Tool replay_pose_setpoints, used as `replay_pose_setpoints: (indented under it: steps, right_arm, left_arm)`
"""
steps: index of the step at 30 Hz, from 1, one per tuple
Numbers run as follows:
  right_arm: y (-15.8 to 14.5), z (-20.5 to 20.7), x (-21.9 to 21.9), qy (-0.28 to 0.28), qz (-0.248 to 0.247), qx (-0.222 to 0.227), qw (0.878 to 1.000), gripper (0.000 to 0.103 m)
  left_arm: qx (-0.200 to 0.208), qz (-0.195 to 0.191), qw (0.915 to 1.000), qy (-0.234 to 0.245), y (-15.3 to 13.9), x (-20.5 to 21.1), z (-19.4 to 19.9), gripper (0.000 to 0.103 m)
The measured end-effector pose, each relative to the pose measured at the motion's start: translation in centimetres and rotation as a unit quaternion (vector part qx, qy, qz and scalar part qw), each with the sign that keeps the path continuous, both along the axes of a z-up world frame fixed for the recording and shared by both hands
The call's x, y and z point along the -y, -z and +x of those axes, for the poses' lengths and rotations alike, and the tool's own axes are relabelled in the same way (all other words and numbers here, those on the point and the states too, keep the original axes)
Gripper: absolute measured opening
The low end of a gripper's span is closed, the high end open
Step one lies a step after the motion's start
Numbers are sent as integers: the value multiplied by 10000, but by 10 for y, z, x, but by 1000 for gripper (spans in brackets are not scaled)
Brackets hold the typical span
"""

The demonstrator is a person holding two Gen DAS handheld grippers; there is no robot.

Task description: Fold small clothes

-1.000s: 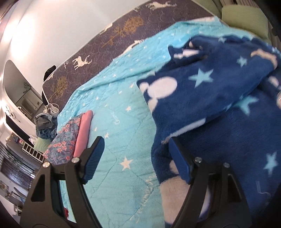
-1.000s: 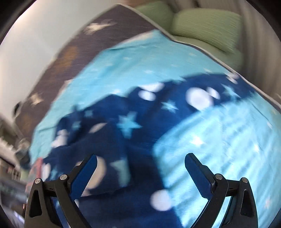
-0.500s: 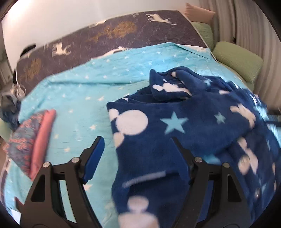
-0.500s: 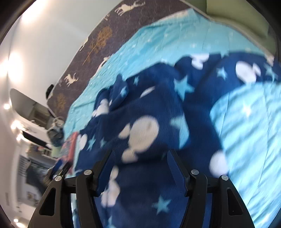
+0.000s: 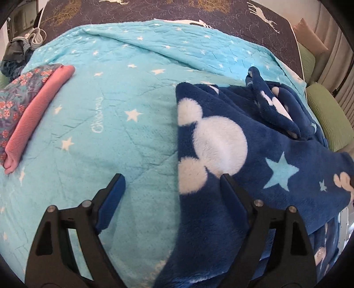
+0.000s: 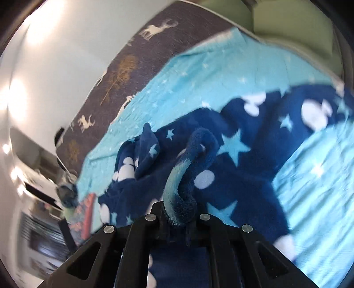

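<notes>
The fleece point(image 5: 254, 159), dark blue with white mouse heads and pale stars, lies rumpled on the right half of the bed, its straight left edge running from far to near right through the gap of my left gripper point(image 5: 172, 186). That edge sits just inside my right-hand finger, while the left-hand finger hangs over bare quilt point(image 5: 115, 115); these jaws are opening wide and the pads press on nothing. So, as I judge it, the left hand is the one placed to take this edge, with a small shift to the right. My right gripper point(image 6: 179, 212) is clamped tight on a ridge of the same fleece point(image 6: 232, 177), the pinched fold rising out of the closed jaws, the rest spreading away far and right. Under it all is the light blue starred quilt, over a dark bedspread point(image 5: 221, 8) with deer. At the left lies a folded pile point(image 5: 33, 106), pink on flowered cloth. Green pillows point(image 5: 327, 115) sit at the far right, by a pale wall point(image 6: 66, 55)
</notes>
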State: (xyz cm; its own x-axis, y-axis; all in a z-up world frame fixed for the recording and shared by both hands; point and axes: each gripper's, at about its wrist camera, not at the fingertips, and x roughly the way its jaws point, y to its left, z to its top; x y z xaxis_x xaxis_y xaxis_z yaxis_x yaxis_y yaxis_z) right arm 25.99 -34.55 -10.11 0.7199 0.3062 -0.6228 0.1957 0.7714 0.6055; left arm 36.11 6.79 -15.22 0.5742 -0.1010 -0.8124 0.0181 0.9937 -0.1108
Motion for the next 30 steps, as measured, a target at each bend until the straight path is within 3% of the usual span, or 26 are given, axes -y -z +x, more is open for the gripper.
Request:
replay_pose_setpoints:
  steps: [4, 7, 9, 11, 16, 19, 23, 25, 27, 28, 30]
  right_arm:
    - [46, 4, 12, -73, -203, -967, 9951, 13]
    - [51, -9, 24, -51, 108, -734, 9972, 19]
    - [32, -24, 29, 216, -405, -656, 9968, 34]
    - [19, -36, 35, 320, -770, -507, 9952, 37]
    - [1, -64, 62, 393, -699, -264, 9964, 37]
    - [-2, -55, 51, 312, -757, -208, 9964, 37]
    - [0, -39, 18, -427, -426, 36, 9982, 37]
    - [10, -26, -2, -802, -373, -34, 9961, 37]
    - [25, -14, -13, -943, -545, -413, 9932, 34]
    - [35, -8, -17, -955, -737, -653, 9905, 30]
    - [40, -8, -17, -997, -892, -574, 9893, 24]
  left_arm:
    - [141, 283, 9995, -9, -4, 6, -2, 88]
    - [229, 462, 9987, -18, -7, 7, -8, 88]
    - [228, 467, 9986, -45, -11, 5, -9, 88]
    - [260, 456, 9986, -104, -18, 4, -14, 87]
    - [729, 278, 9966, 264, -51, 28, -27, 87]
    - [730, 212, 9953, 606, -55, 50, -24, 87]
    - [329, 235, 9977, 552, -32, 63, -3, 87]
    - [46, 556, 9979, 322, -6, 56, 10, 88]
    - [-168, 194, 9995, 180, 12, 38, 16, 101]
    - [-259, -232, 9994, 43, 15, 23, 18, 101]
    - [-219, -130, 9997, -44, 10, 18, 18, 101]
